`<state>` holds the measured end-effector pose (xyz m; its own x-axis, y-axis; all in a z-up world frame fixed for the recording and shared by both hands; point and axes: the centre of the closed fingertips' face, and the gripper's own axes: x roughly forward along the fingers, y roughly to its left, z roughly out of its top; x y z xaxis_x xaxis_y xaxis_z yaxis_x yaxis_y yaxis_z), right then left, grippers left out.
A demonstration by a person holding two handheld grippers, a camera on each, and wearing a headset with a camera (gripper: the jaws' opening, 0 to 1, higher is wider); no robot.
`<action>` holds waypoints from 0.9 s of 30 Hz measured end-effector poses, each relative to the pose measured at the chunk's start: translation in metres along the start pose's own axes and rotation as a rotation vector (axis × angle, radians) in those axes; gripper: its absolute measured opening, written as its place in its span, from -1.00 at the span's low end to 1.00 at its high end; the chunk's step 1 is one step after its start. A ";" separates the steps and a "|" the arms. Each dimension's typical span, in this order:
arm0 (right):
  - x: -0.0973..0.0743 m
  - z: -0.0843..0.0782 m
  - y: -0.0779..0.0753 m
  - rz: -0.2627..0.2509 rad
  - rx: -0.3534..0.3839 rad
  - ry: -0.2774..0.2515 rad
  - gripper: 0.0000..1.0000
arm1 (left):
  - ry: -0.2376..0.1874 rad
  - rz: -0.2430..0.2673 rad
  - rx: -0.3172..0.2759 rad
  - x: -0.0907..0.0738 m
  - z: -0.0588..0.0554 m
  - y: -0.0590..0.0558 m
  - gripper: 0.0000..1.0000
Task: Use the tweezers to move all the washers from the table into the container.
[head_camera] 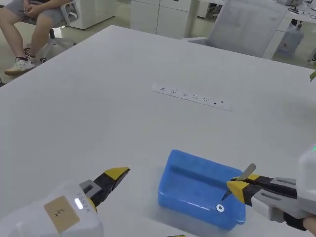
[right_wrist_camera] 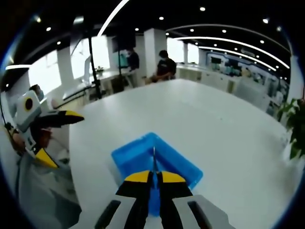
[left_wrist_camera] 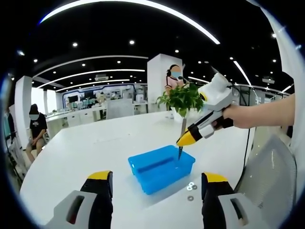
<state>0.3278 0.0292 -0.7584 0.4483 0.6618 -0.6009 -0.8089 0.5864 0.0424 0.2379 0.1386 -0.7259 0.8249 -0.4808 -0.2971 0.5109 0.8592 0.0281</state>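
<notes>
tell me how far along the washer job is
Done: one washer shows against the blue container, seemingly inside it. In hand: the right claw is shut on the tweezers, tips over the container; whether they carry anything is unclear. Left: at least two washers lie on the table beside it. The left claw is open.

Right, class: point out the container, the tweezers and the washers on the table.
container (head_camera: 192,208): head view, near outer wall.
tweezers (left_wrist_camera: 183,125): left gripper view, upper shaft.
washers (left_wrist_camera: 190,197): left gripper view, the lowest washer of the group.
</notes>
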 end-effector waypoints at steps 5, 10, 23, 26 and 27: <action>-0.008 0.004 0.008 0.001 -0.010 -0.010 -0.94 | 0.004 -0.006 0.002 0.001 -0.001 -0.001 0.52; -0.019 0.010 0.018 0.005 -0.016 -0.032 -0.94 | 0.008 -0.010 0.006 0.001 -0.001 -0.001 0.51; -0.020 -0.016 0.042 0.039 0.047 -0.015 -0.94 | 0.016 -0.018 0.012 0.002 -0.003 -0.003 0.47; -0.017 -0.025 0.043 0.042 0.053 0.005 -0.94 | 0.020 -0.022 0.015 0.001 -0.003 -0.003 0.47; -0.015 -0.030 0.044 0.044 0.058 0.012 -0.94 | 0.021 -0.021 0.017 0.001 -0.004 -0.003 0.46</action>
<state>0.2743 0.0315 -0.7714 0.4076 0.6821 -0.6072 -0.8041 0.5832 0.1152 0.2365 0.1357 -0.7300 0.8085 -0.4952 -0.3179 0.5326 0.8455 0.0375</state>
